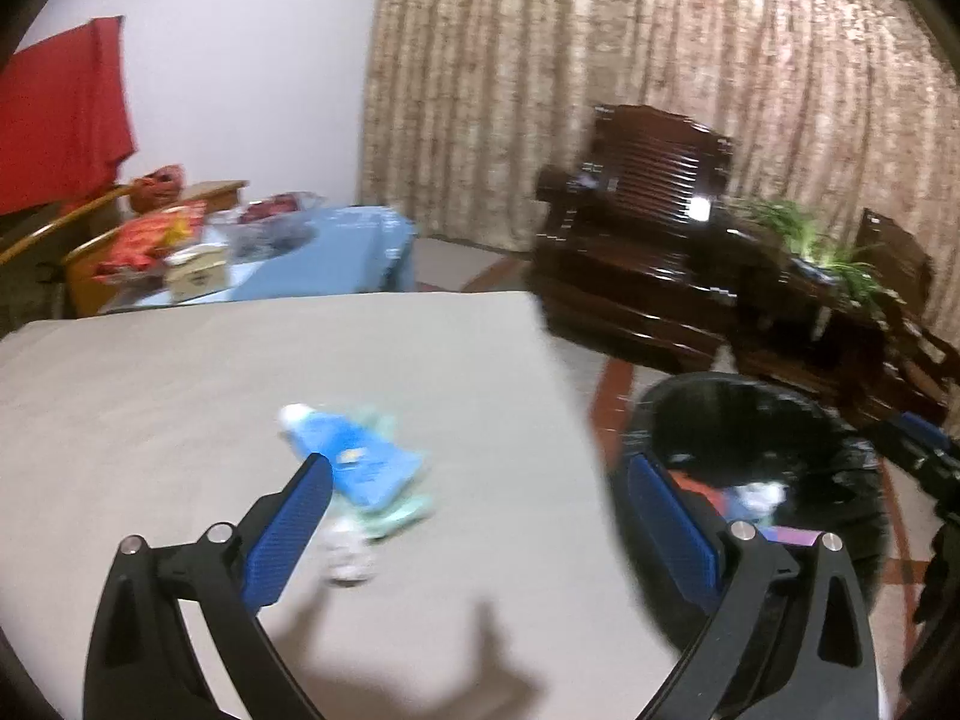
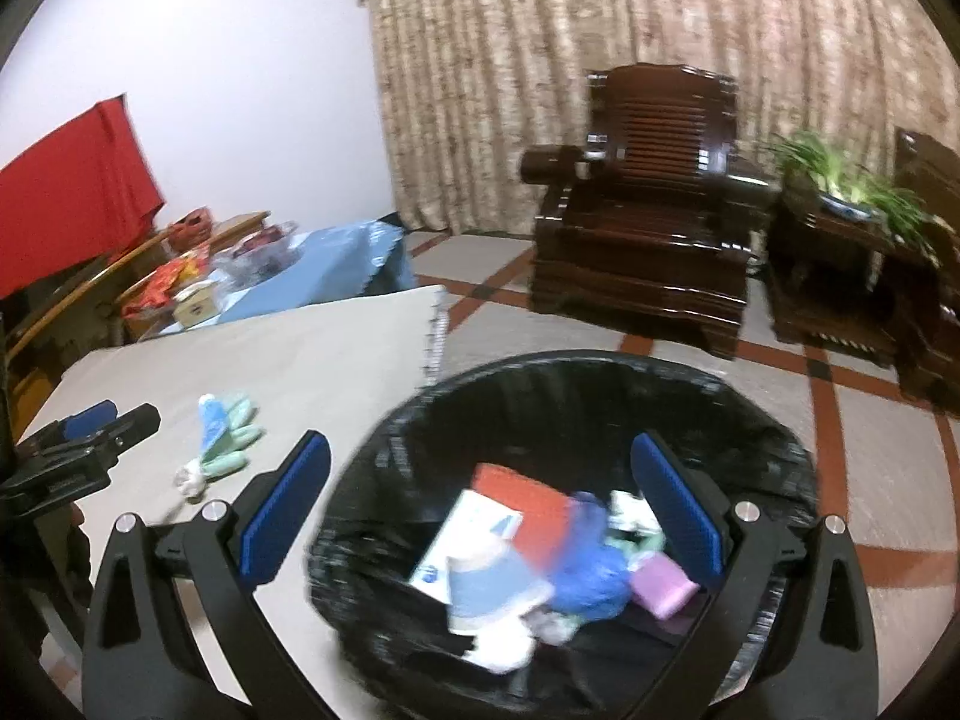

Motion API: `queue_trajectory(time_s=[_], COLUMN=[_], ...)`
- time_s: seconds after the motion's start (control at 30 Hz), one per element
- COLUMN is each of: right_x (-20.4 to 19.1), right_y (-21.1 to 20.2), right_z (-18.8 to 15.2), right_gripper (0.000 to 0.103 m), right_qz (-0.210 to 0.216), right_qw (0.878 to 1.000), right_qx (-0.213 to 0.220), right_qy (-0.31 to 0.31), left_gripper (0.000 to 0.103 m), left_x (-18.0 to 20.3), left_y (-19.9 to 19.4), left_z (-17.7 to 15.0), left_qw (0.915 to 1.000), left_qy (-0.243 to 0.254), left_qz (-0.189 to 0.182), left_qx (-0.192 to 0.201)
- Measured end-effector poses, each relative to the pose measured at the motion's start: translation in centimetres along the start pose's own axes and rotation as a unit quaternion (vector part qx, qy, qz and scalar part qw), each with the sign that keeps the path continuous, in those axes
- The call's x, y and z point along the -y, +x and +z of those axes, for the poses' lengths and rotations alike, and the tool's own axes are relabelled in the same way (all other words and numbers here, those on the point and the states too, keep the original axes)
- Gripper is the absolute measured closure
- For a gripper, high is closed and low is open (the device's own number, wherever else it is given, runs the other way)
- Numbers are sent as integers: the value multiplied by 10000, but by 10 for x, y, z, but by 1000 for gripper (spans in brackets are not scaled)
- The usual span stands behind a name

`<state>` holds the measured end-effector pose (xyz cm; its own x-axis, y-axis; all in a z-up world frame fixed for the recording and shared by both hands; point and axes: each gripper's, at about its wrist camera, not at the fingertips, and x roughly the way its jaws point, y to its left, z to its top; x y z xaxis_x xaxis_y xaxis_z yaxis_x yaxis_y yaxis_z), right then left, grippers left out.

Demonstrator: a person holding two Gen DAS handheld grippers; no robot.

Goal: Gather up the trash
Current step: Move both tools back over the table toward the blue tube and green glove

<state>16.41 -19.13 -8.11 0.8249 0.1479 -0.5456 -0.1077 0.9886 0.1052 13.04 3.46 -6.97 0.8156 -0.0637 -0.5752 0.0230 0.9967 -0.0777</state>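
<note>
At the far left of your left wrist view a red cloth hangs on the wall, above a blue-covered side table crowded with red snack packets and a small carton; any print on them is too blurred to read. Your left gripper stands spread wide with nothing between its blue pads, hovering over the grey table. Just beyond its left finger lies the remaining trash: a blue-and-white tube resting on a mint-green wrapper, with a crumpled white scrap touching them on the near side. The tube's label shows only a small yellowish mark, unreadable.

To the right, beside the table's edge, sits the black-lined trash bin. Your right gripper is released too, jaws fully apart and empty, poised over the bin's mouth. Inside lie a white-and-blue box, a red carton, a crumpled blue bag and a pink packet; a blue logo on the box cannot be made out. Behind stand a dark wooden armchair and a green plant.
</note>
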Motion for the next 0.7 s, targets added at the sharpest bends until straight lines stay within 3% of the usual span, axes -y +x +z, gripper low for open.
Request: queue_trajectory(time_s=[0.23, 0.7], right_x=[-61, -168], right_y=[24, 102], right_z=[13, 22], right_gripper=[5, 5], right_qz=[455, 1172], right_qw=[9982, 9889], right_qx=[-33, -289], right_qy=[-386, -864], left_gripper=[6, 6], left_x=[-62, -146], left_y=[-5, 16], left_z=[-8, -11], left_qw=[9981, 9920], left_qy=[-180, -613], left_qz=[590, 1096], left_qx=[-1, -107])
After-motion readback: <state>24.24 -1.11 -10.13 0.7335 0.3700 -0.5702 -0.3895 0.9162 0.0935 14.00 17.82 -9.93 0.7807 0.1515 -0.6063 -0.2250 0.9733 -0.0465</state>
